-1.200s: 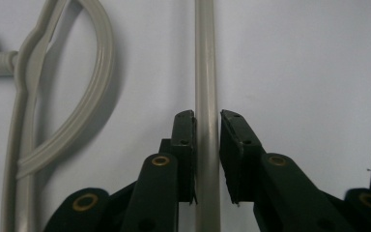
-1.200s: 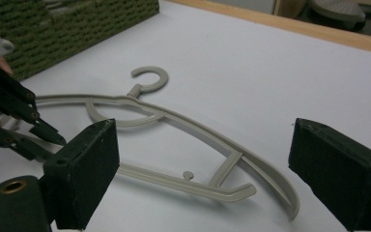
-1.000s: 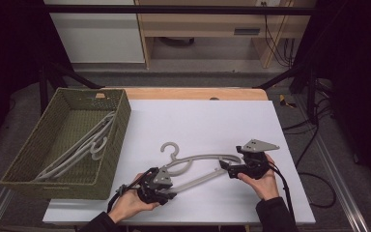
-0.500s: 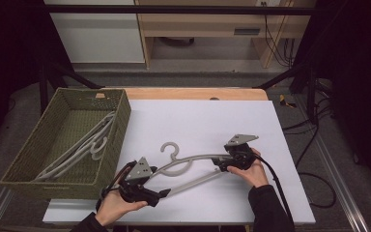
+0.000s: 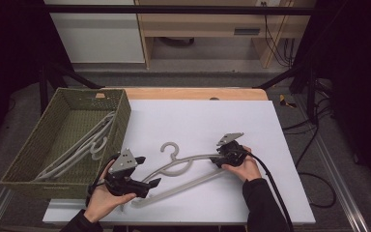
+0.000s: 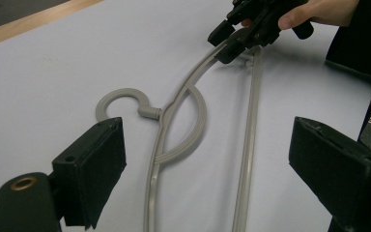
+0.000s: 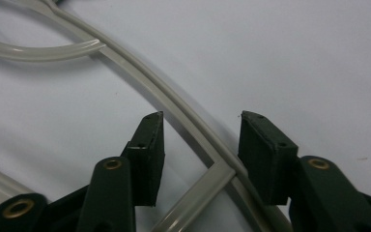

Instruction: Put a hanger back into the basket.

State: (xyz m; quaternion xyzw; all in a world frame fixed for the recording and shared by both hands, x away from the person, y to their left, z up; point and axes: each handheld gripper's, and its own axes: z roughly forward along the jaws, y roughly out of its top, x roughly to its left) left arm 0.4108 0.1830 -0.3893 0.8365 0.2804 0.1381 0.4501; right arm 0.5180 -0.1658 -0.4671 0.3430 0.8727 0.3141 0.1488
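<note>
A grey plastic hanger (image 5: 188, 162) lies flat on the white table (image 5: 198, 121), its hook (image 5: 170, 147) pointing toward the far side. My left gripper (image 5: 149, 171) is raised over the hanger's left end; its jaws have just been opening and now stand wide with nothing between them. In the left gripper view the hanger (image 6: 176, 104) lies below the left gripper (image 6: 207, 130), with the right gripper (image 6: 229, 41) at its far end. My right gripper (image 5: 217, 159) straddles the hanger's right shoulder. Its jaws have just been closing. In the right gripper view the hanger's arm (image 7: 140, 72) runs between the right gripper's (image 7: 200, 118) pads, with gaps on both sides.
A green woven basket (image 5: 121, 104) stands at the table's left and holds several grey hangers (image 5: 84, 145). The table's wooden far edge (image 5: 193, 93) runs behind. A black cable (image 5: 275, 188) trails from the right gripper over the near right of the table.
The left gripper opened, came off the hanger's left end, and rose toward the left. The right gripper moved left and down onto the hanger's right shoulder, its jaws narrowing.
</note>
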